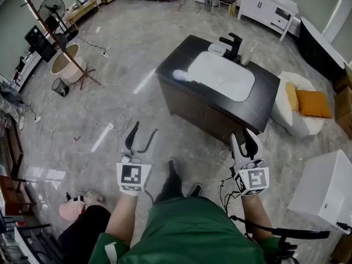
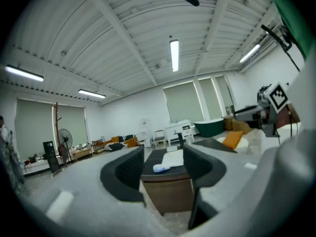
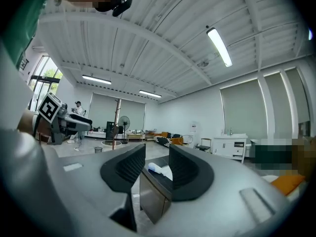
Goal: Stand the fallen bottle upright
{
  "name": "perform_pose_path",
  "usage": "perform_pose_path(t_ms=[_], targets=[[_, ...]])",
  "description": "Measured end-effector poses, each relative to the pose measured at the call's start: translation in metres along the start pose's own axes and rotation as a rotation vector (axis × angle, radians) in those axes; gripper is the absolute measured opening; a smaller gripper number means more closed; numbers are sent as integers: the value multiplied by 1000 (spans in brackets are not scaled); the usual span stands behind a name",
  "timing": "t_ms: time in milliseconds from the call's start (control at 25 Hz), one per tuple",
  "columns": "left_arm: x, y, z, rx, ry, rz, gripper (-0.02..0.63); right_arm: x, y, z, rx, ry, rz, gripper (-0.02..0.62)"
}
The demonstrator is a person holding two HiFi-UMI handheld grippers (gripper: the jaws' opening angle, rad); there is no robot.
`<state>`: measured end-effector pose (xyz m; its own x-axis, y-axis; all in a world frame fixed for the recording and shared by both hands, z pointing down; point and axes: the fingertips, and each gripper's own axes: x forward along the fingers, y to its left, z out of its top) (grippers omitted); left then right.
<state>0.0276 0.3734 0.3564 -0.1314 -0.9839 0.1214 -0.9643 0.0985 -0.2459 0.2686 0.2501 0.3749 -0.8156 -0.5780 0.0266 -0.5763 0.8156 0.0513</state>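
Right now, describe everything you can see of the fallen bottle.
The bottle is pale white with a bluish tinge, rounded, plastic by its look. It lies on its side on the dark counter, near its left corner, beside the left end of the white basin; whether they touch is unclear. Nothing else touches it. Cap and label are too small to make out.

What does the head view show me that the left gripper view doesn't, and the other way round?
Head view only: the person's shoes, floor cables. Left gripper view only: ceiling strip lights, window blinds. Both: the dark vanity with the fallen bottle lying on its counter, the orange cushion, and the left tool, open and empty.
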Motion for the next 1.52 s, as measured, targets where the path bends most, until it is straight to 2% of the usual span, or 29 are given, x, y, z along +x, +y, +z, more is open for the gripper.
perform_pose_path(t_ms=[240, 560, 1040, 1320, 1520], targets=[[46, 22, -11, 16, 1, -36, 249, 32, -9, -1, -70, 18, -29, 133], [124, 74, -27, 67, 17, -96, 253, 112, -24, -7, -50, 68, -92, 133], [194, 158, -68, 46, 40, -173, 253, 225, -3, -9, -60, 127, -118, 133], [221, 172, -81, -4, 47, -226, 253, 245, -2, -6, -69, 159, -147, 132], [265, 151, -108, 46, 96, -274, 253, 262, -34, -39, -36, 188, -160, 132]])
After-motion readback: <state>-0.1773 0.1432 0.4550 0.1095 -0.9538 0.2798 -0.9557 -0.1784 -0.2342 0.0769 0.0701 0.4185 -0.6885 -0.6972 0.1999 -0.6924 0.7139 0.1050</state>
